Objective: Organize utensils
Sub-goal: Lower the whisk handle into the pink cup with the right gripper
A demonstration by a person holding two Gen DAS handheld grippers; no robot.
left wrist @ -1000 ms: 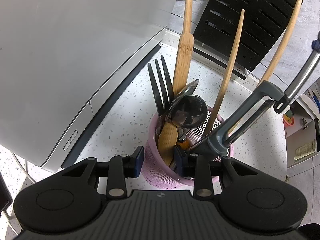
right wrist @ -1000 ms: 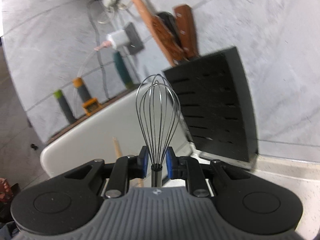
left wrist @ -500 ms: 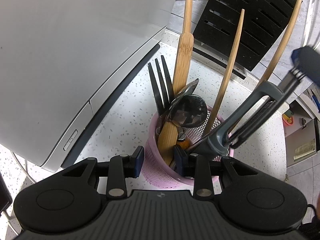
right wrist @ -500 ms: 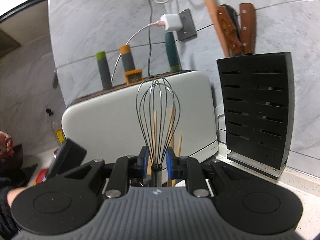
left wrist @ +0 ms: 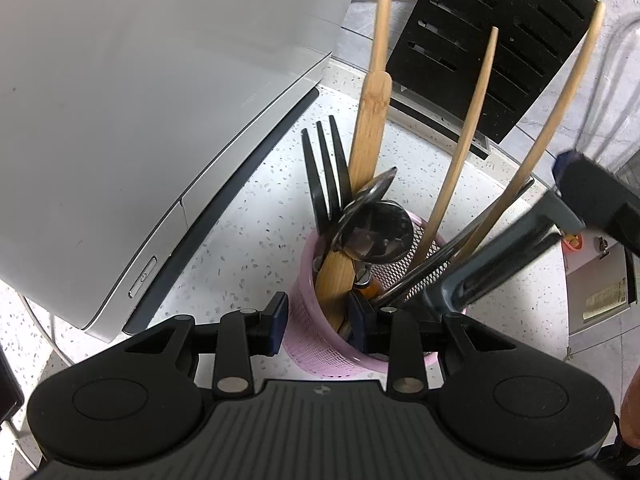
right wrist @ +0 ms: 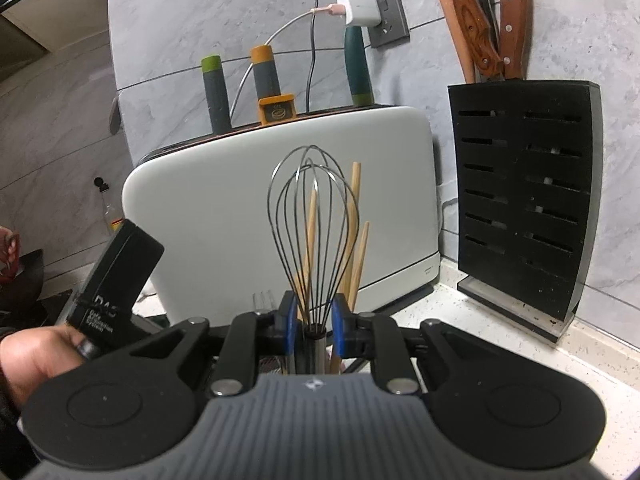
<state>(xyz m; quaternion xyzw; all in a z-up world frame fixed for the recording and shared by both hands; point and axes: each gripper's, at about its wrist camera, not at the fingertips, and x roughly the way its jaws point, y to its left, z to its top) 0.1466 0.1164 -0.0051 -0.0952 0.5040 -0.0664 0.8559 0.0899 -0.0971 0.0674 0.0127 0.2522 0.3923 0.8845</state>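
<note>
- A large white appliance (left wrist: 152,112) is seen filling the left of the left wrist view, standing on a speckled white counter (left wrist: 256,208).
- The left gripper (left wrist: 318,322) is held low over the near rim of a pink mesh utensil holder (left wrist: 316,340); its jaws are clamped on that rim, one pad outside the wall and one inside the cup.
- Inside the holder, a black fork (left wrist: 326,168), a bamboo spatula (left wrist: 370,120), a metal spoon (left wrist: 378,232), two wooden chopsticks (left wrist: 464,132) and a grey peeler (left wrist: 500,256) are stood, fanned outward.
- A black knife block (left wrist: 504,36) is seen behind the holder, well apart from it.
- In the right wrist view, a hand (right wrist: 36,356) on the left is seen gripping the black body of the other gripper.
- The right gripper (right wrist: 314,324) is closed on the metal handle of a wire whisk (right wrist: 312,224), held upright in front of the appliance, with the chopsticks showing through its wires.
- Knife handles (right wrist: 492,32) are seen rising from the block at the right.
</note>
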